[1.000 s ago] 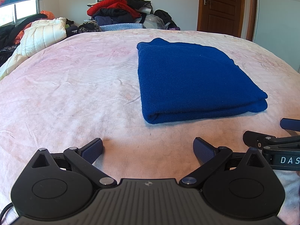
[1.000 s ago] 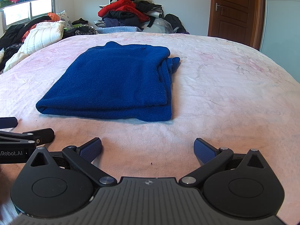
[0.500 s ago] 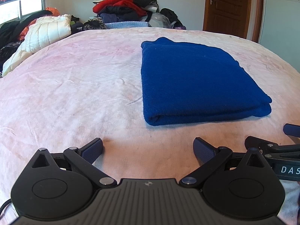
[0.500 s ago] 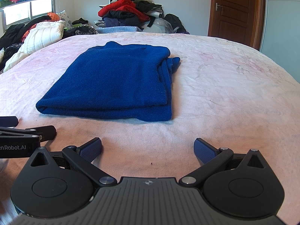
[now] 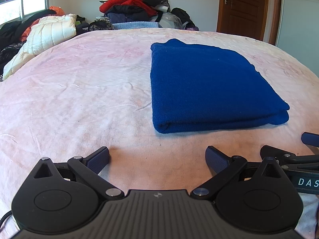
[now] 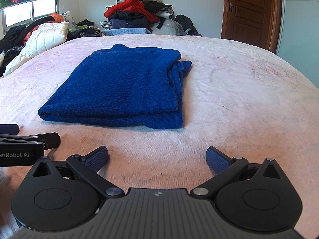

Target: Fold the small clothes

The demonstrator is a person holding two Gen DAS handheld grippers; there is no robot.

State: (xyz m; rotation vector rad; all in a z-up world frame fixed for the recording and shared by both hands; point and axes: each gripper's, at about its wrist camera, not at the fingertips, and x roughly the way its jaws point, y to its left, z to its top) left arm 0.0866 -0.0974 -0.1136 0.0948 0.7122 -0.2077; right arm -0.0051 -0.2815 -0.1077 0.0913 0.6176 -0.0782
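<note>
A blue knit garment (image 5: pixel 207 87) lies folded into a flat rectangle on the pink bed cover (image 5: pixel 79 91). In the right wrist view the same blue garment (image 6: pixel 123 87) sits ahead and to the left, with layered edges along its right side. My left gripper (image 5: pixel 157 159) stands open near the bed's front, short of the garment's near fold, nothing between its fingers. My right gripper (image 6: pixel 157 158) is open too, low over the cover in front of the garment. Each gripper shows at the edge of the other's view.
A tall pile of red, black and grey clothes (image 5: pixel 135 6) rises behind the bed. A white quilted jacket (image 5: pixel 43 39) and dark clothes lie at the far left. A brown wooden door (image 5: pixel 245 8) stands at the back right.
The left wrist view has swung slightly, so the blue garment sits a little further right and higher in it. The right gripper has barely moved. Both grippers stay open.
</note>
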